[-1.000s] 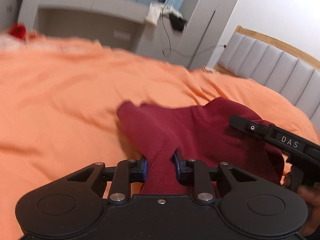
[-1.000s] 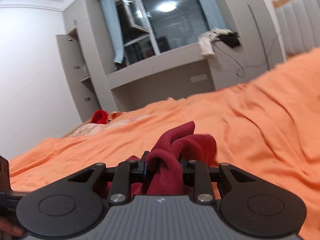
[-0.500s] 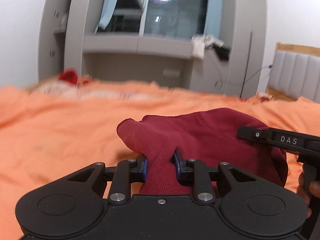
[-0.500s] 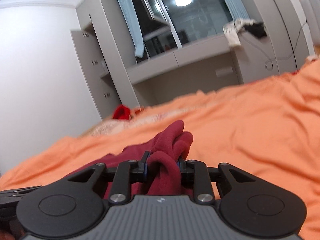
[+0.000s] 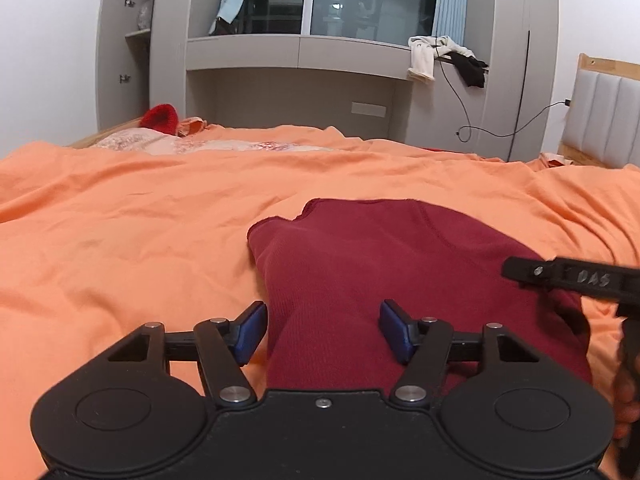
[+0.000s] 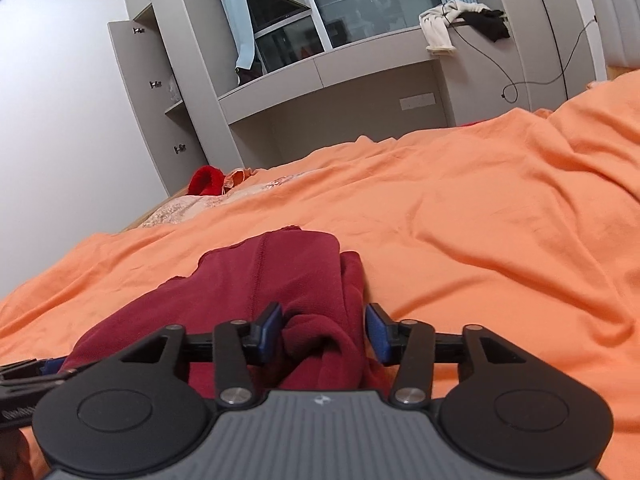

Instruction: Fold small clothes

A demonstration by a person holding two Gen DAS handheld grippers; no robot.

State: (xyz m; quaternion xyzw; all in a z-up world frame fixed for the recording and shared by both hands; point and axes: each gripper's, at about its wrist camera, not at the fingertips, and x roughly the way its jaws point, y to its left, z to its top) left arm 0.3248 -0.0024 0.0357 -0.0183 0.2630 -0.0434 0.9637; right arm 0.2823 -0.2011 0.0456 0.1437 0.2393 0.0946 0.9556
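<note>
Both hand-held grippers are letting go: the left hand-held gripper [image 5: 322, 330] has its blue pads [image 5: 250, 330] spreading apart, and the dark red garment [image 5: 384, 264] lies loose between them, the right-hand pad clear of the cloth. Jaws of the right hand-held gripper [image 6: 326, 334] are opening too, over a bunched, fleecy fold of the same garment [image 6: 280, 280]; neither pad presses it.

That garment is a small knitted piece, soft and finely ribbed, with a stitched seam running along its top layer. It rests folded in a rounded, roughly rectangular heap on the bed, near the front edge of both views — its far edge slightly wavy.

Under it spreads an orange sheet [image 5: 120, 232], matte and creased in long shallow ridges. At the far side of the bed lie a pale patterned cloth [image 5: 168, 144] and a fuzzy bright red item [image 5: 160, 118]. Beyond stands grey cabinetry with a ledge [image 5: 296, 50], white and black clothes [image 5: 444, 54] draped over its end.
</note>
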